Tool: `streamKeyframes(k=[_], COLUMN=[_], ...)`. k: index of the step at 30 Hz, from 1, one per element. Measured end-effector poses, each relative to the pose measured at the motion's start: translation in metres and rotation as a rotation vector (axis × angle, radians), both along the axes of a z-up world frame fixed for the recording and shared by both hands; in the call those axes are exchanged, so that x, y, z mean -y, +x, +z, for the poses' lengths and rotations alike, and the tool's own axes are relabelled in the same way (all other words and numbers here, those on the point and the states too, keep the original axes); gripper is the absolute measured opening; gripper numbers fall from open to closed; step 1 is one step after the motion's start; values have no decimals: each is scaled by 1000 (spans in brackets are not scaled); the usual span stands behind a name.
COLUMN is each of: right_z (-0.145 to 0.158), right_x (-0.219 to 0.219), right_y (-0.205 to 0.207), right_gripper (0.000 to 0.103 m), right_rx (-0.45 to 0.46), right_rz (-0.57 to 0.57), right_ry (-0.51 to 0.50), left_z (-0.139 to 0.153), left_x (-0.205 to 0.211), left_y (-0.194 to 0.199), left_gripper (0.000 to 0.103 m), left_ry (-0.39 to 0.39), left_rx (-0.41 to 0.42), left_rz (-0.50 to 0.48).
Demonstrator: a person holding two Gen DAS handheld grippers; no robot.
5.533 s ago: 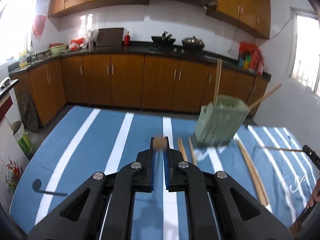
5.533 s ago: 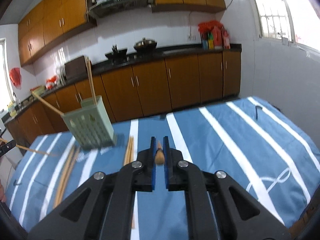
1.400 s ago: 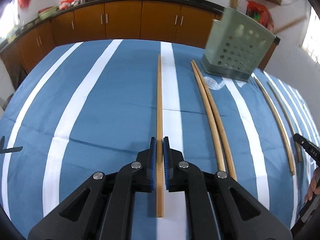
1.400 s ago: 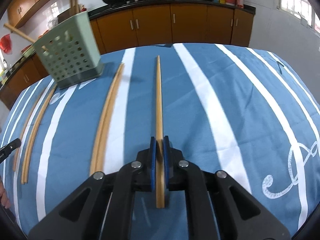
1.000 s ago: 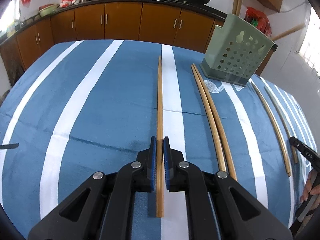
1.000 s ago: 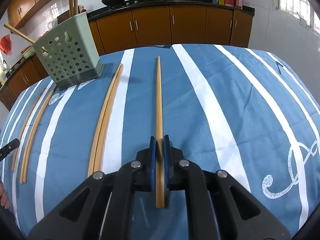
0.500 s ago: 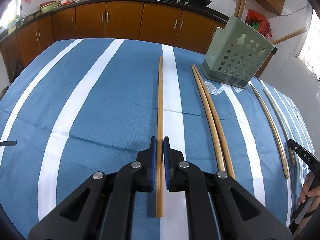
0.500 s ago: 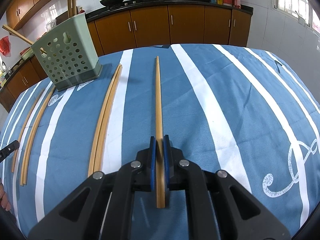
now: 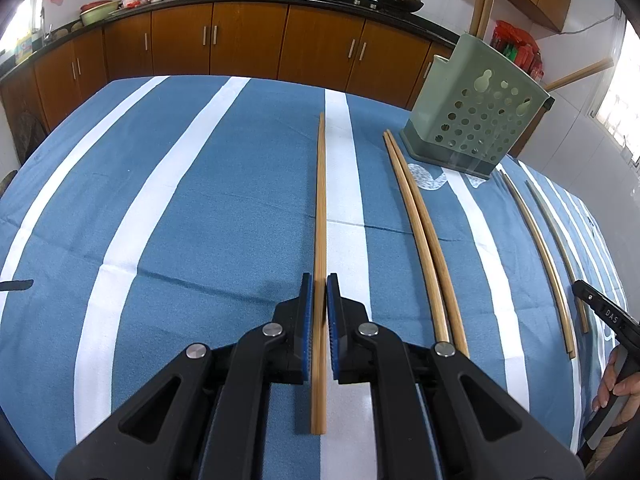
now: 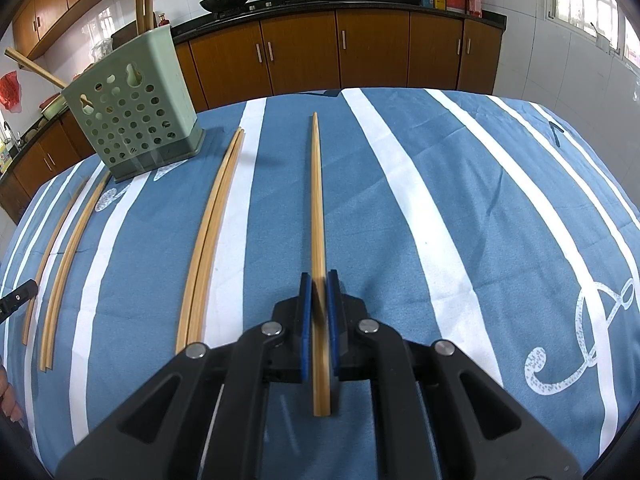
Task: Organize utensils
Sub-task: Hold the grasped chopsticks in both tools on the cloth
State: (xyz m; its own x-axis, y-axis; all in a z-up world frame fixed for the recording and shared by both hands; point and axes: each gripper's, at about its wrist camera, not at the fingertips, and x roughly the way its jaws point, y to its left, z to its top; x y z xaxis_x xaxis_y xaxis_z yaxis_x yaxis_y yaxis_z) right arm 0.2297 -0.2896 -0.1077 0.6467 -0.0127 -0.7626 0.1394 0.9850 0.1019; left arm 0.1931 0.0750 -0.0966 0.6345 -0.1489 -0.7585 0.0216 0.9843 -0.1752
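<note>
My left gripper (image 9: pixel 319 286) is shut on a long wooden chopstick (image 9: pixel 321 200) that lies along the blue striped cloth. My right gripper (image 10: pixel 319 284) is shut on another wooden chopstick (image 10: pixel 317 192), also lying flat and pointing away. A green perforated utensil holder (image 9: pixel 476 120) stands at the far right in the left wrist view and shows far left in the right wrist view (image 10: pixel 132 116); chopsticks stick up out of it. A pair of chopsticks (image 9: pixel 420 224) lies beside the holder and shows in the right wrist view (image 10: pixel 212 232).
Two more chopsticks (image 9: pixel 540 248) lie near the cloth's right side, also in the right wrist view (image 10: pixel 66 256). The striped cloth (image 10: pixel 460 220) covers the table. Brown kitchen cabinets (image 9: pixel 240 44) run behind it. The other gripper and a hand (image 9: pixel 612 368) show at the right edge.
Since 5.5 s ago both grippers have come down from above the table, each with its chopstick now flat on the cloth. In the last second the views barely shift.
</note>
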Motion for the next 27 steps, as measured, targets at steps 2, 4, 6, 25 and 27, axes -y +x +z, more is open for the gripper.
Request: streamKeyframes(k=[2, 4, 6, 25, 27], right_z=[0, 0, 0, -1, -1], right_x=[0, 0, 0, 1, 2], right_y=[0, 0, 0, -5, -5], right_gripper=[9, 9, 9, 9, 9], right_rx=[0, 0, 0, 2, 3], right_rz=[0, 0, 0, -1, -1], right_ry=[0, 0, 0, 14, 19], left_z=[0, 0, 0, 1, 1], left_x=[0, 0, 0, 9, 10], left_y=[0, 0, 0, -7, -7], left_gripper=[8, 8, 8, 8, 8], left_ry=[0, 0, -1, 72, 77], left_rx=[0, 0, 0, 0, 0], left_rz=[0, 0, 0, -9, -9])
